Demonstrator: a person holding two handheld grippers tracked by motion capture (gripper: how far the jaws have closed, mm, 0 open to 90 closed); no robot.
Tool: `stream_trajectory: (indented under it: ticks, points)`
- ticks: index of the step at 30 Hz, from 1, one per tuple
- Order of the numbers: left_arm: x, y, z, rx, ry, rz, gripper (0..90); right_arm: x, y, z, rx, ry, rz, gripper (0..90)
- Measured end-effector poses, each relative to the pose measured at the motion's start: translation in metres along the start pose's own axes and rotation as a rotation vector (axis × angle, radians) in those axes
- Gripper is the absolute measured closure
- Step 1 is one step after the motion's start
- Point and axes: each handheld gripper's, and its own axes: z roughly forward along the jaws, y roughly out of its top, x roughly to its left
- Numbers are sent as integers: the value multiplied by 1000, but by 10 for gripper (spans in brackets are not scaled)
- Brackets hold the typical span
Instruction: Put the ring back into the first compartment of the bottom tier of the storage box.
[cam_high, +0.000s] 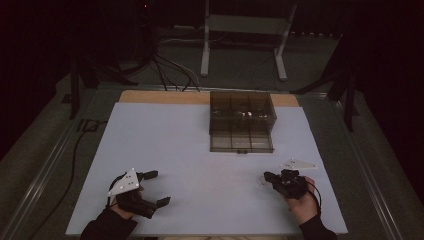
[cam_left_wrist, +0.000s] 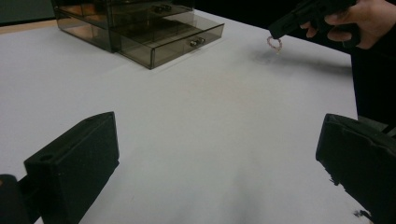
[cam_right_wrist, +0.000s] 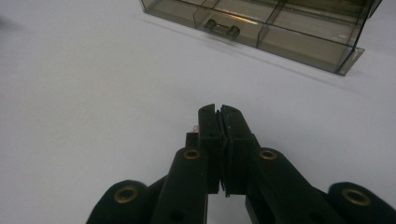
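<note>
A smoky clear drawer box (cam_high: 241, 107) stands at the back of the white board (cam_high: 190, 150), its bottom drawer (cam_high: 241, 142) pulled out toward me. My right gripper (cam_high: 267, 176) hovers at the front right, shut on a small pink beaded ring (cam_left_wrist: 274, 43) that dangles from its tip. In the right gripper view the jaws (cam_right_wrist: 219, 114) are pressed together, with a pink bit of the ring (cam_right_wrist: 194, 127) at their left side. The open drawer (cam_right_wrist: 261, 25) lies ahead, its knob facing me. My left gripper (cam_high: 157, 188) rests at the front left, open, with nothing between its fingers (cam_left_wrist: 74, 163).
The drawer box (cam_left_wrist: 135, 23) has several compartments with small items in the upper ones. Bare white board lies between both grippers and the box. Metal stand legs (cam_high: 240, 45) and cables (cam_high: 165, 70) are on the floor beyond the table.
</note>
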Motion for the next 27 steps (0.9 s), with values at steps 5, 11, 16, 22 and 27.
stream_trajectory:
  ticks: [5, 11, 16, 22, 27]
  points:
    - [0, 0, 0, 5, -1, 1, 6, 1, 3, 0, -1, 2, -6, 886]
    - [0, 0, 0, 4, -2, 1, 6, 4, 7, 0, -3, 5, -10, 885]
    - [0, -1, 1, 9, -2, 3, 6, 6, 11, 1, -7, 8, -18, 885]
    - [0, 0, 0, 6, -2, 1, 6, 10, 16, 1, -14, 10, -29, 885]
    - [0, -1, 1, 10, 0, 5, 6, 11, 21, 1, -22, 12, -35, 885]
